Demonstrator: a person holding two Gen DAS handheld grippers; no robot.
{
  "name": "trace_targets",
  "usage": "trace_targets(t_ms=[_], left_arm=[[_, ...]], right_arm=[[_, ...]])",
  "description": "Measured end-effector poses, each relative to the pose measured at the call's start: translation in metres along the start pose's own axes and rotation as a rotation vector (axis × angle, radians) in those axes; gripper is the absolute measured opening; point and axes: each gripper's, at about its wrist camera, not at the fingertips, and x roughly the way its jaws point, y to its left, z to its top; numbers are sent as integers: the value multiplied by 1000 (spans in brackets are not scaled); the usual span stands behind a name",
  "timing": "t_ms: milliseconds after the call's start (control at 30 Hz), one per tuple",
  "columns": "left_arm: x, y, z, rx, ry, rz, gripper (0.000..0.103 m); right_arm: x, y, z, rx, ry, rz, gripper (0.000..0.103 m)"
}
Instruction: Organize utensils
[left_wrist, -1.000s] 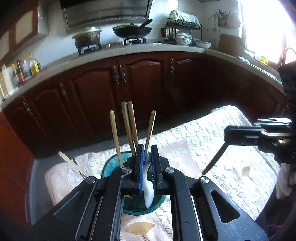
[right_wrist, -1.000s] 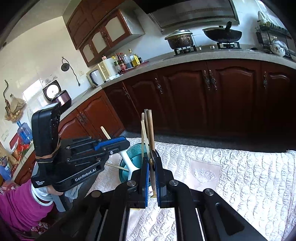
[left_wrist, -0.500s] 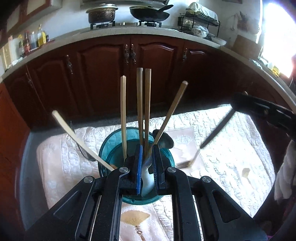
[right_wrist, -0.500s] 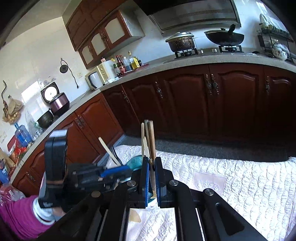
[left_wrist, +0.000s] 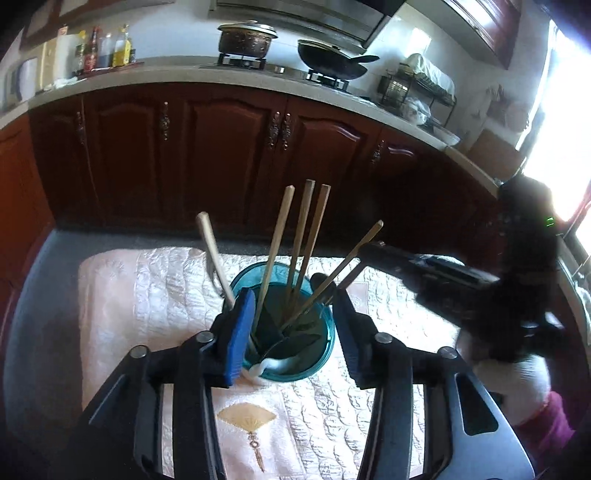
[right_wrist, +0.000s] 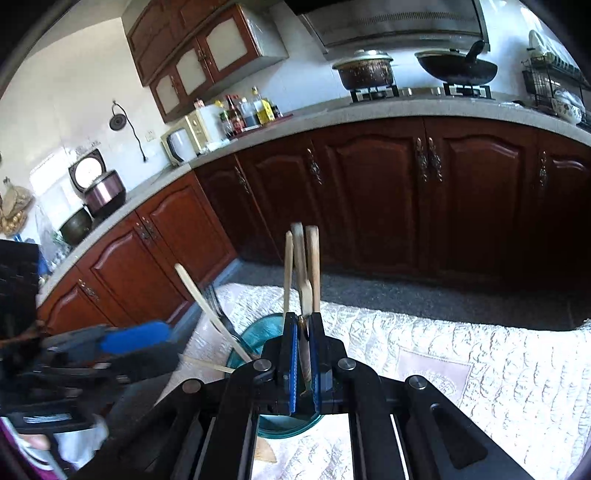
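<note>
Dark wooden cabinets (left_wrist: 229, 155) curve behind us, and a quilted cloth (left_wrist: 147, 295) covers the table. Our left gripper (left_wrist: 291, 332) hangs spread wide over the teal cup (left_wrist: 321, 354), its blue pad (left_wrist: 238, 339) beside the rim. Wooden chopsticks (left_wrist: 299, 236) stand up out of the cup, and a white spoon (left_wrist: 262, 369) leans at its near rim. Our right gripper (right_wrist: 303, 354) pinches a thin metal utensil handle (right_wrist: 305, 354) just over the cup (right_wrist: 255, 336).

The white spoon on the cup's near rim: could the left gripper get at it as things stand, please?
Probably yes. The left gripper is open, straddling the teal cup, and the white spoon lies right beside its blue pad; the chopsticks stand farther back.
</note>
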Motion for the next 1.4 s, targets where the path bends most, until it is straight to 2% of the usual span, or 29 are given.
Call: trace_targets(t_ms=[300, 433, 467, 533, 600, 833, 1000, 1200, 1300, 1400], left_arm=[[-4, 11, -15, -50, -5, 22, 45], [-8, 8, -26, -42, -14, 48, 47], [-8, 7, -27, -38, -16, 52, 48], [-10, 5, -30, -31, -25, 67, 49], [-10, 3, -33, -29, -29, 75, 50], [-14, -9, -45, 6, -48, 127, 50], [-15, -21, -52, 36, -69, 165, 51], [-11, -36, -63, 50, -65, 178, 51], [-12, -40, -66, 63, -76, 193, 51], [-16, -44, -68, 70, -86, 206, 51]], right_arm=[[44, -1, -22, 6, 112, 7, 5], [47, -5, -28, 19, 125, 7, 6], [44, -7, -28, 26, 125, 11, 7], [36, -8, -29, 36, 118, 26, 20], [25, -6, -29, 40, 97, 34, 28], [-18, -5, -36, 77, 33, 56, 28], [-43, 0, -53, 85, -3, -6, 33], [-49, 11, -74, 59, -2, -98, 34], [-51, 14, -79, 56, 1, -119, 39], [-54, 19, -84, 48, -4, -135, 40]])
